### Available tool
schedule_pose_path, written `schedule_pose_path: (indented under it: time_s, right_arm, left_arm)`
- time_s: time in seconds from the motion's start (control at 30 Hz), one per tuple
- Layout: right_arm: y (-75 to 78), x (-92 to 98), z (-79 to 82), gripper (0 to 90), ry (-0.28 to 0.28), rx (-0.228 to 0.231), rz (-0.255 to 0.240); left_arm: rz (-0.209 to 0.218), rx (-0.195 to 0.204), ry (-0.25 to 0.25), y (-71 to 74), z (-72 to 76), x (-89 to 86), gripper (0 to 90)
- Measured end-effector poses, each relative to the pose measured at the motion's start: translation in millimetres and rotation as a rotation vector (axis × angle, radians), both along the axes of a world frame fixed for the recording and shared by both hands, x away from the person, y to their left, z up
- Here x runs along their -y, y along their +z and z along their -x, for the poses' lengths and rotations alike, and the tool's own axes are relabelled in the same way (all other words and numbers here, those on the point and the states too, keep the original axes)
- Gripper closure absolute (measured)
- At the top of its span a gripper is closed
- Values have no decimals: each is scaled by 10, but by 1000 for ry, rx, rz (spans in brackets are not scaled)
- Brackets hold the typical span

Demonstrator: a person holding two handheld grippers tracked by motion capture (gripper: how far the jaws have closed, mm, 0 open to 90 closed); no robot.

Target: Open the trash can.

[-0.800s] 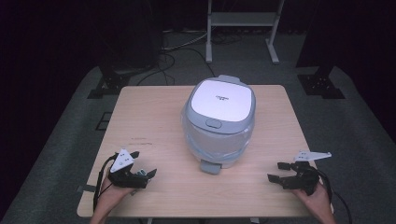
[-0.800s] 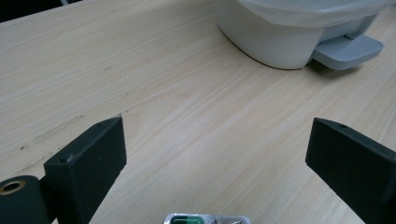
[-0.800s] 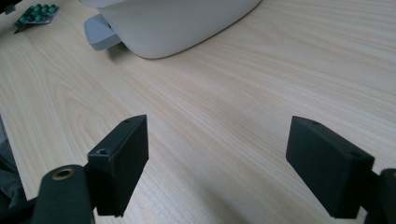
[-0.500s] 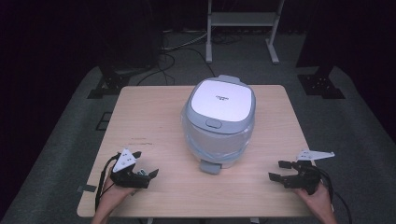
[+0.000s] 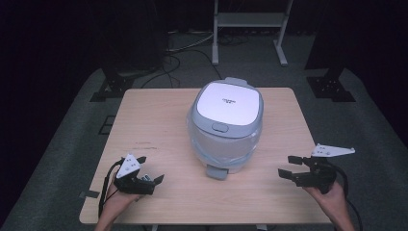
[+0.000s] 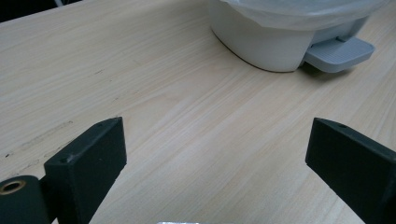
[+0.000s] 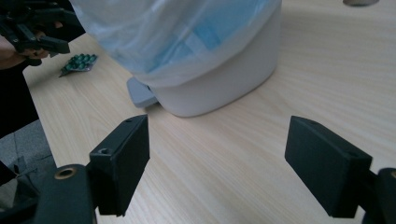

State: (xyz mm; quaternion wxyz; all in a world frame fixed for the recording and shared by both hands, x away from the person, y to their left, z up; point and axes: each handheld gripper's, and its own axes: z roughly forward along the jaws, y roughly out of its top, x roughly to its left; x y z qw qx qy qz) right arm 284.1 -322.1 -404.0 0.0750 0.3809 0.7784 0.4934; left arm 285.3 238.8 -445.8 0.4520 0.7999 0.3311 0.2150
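Both grippers rest spread and empty near the table's [image 5: 159,115] front corners: left gripper [image 5: 153,179], right gripper [image 5: 287,166]. Between them, mid-table, stands the lidded pedal bin [image 5: 226,126]; its bag blurs the contents. A green blister pack [image 7: 78,63] lies by the left gripper.

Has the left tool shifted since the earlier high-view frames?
Yes, slightly: the left tool has crept right along the table toward the bin's pedal, jaws open and holding nothing.
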Motion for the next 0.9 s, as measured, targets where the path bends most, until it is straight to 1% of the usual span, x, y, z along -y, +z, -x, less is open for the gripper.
schedule_pose_path:
  time_s: [0.03, 0.1, 0.13, 0.17, 0.2, 0.23, 0.27, 0.33, 0.37, 0.47, 0.5, 0.53, 0.57, 0.67, 0.7, 0.73, 0.77, 0.8, 0.9]
  right_arm:
    - [90, -3, 2, 205, 3, 4, 0]
    - [118, -4, 1, 205, 5, 7, 1]
    - [187, -11, 3, 206, 9, 13, 4]
    - [187, -11, 3, 206, 9, 13, 4]
    - [264, -25, 11, 206, 15, 22, 14]
    - [264, -25, 11, 206, 15, 22, 14]
    - [321, -37, 19, 206, 20, 25, 21]
    - [375, -53, 25, 206, 26, 30, 21]
    - [375, -53, 25, 206, 26, 30, 21]
    - [484, -86, 37, 210, 38, 38, 25]
    - [554, -110, 39, 210, 49, 46, 27]
    - [592, -124, 42, 210, 54, 47, 26]
    - [592, -124, 42, 210, 54, 47, 26]
    - [710, -169, 46, 213, 71, 61, 27]
    - [790, -202, 48, 213, 84, 71, 31]
    - [826, -221, 49, 213, 87, 75, 32]
    - [826, -221, 49, 213, 87, 75, 32]
    - [889, -257, 46, 216, 98, 79, 32]
    - [968, -310, 32, 218, 112, 85, 37]
  left_arm:
    - [-3, -3, 0, -1, -4, 1, 42]
    - [-1, -2, 0, -1, -5, 5, 42]
    - [0, 0, -3, 2, -7, 14, 42]
    - [0, 0, -3, 2, -7, 14, 42]
    - [-4, -4, -8, -1, -8, 24, 42]
    - [-4, -4, -8, -1, -8, 24, 42]
    - [-6, -5, -10, -7, -9, 33, 42]
    - [-4, -6, -12, -7, -10, 35, 42]
    - [-4, -6, -12, -7, -10, 35, 42]
    - [-4, -5, -13, -6, -10, 37, 42]
    - [-5, -8, -14, -8, -7, 40, 42]
    - [-5, -8, -14, -8, -7, 40, 42]
    - [-4, -9, -15, -9, -7, 42, 42]
    - [-4, -9, -16, -8, -6, 45, 42]
    - [-5, -8, -17, -7, -7, 46, 42]
    - [-2, -9, -16, -11, -7, 50, 42]
    - [-2, -9, -16, -11, -7, 50, 42]
    - [-1, -12, -16, -14, -8, 50, 42]
    - [-9, -14, -17, -17, -10, 47, 42]
